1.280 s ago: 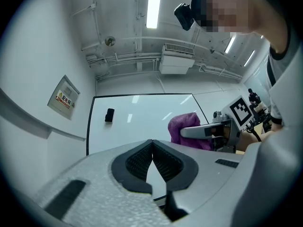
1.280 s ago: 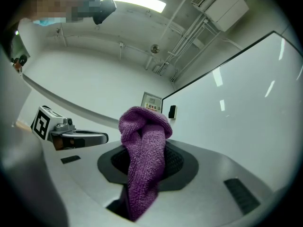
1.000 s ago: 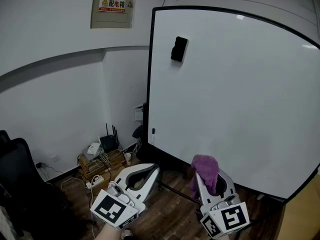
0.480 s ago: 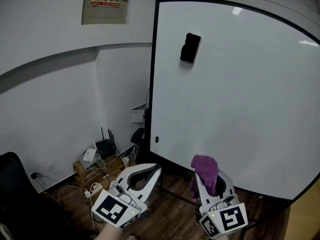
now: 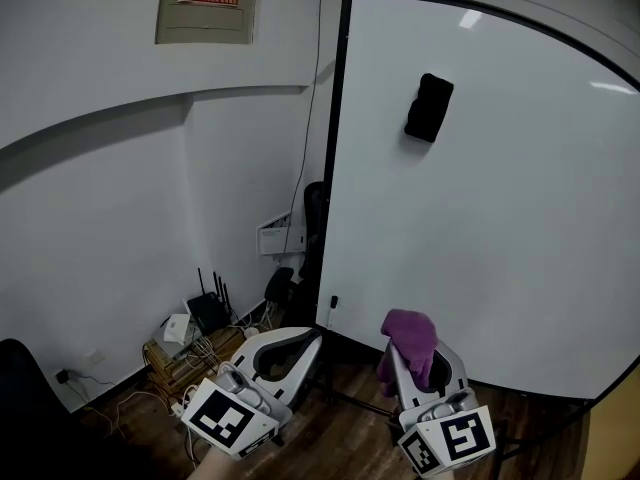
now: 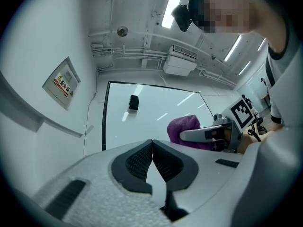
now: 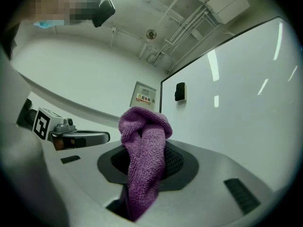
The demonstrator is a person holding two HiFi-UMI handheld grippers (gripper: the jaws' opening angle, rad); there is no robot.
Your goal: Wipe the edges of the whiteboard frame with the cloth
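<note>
Two grippers sit low in the head view as they did a second ago, while the scene behind them has slid. The whiteboard (image 5: 500,248) with its black frame (image 5: 333,168) now lies further right, its black eraser (image 5: 428,108) with it, and more of the white wall and the wall box (image 5: 205,6) at far left is in view. The left gripper (image 6: 152,145) has its jaws pressed together with nothing between them. The right gripper (image 7: 142,160) is clamped on the cloth (image 7: 144,141), a purple terry piece folded into a rounded hump that stands above the jaws and trails down between them. It is near the board's lower edge, not touching it.
</note>
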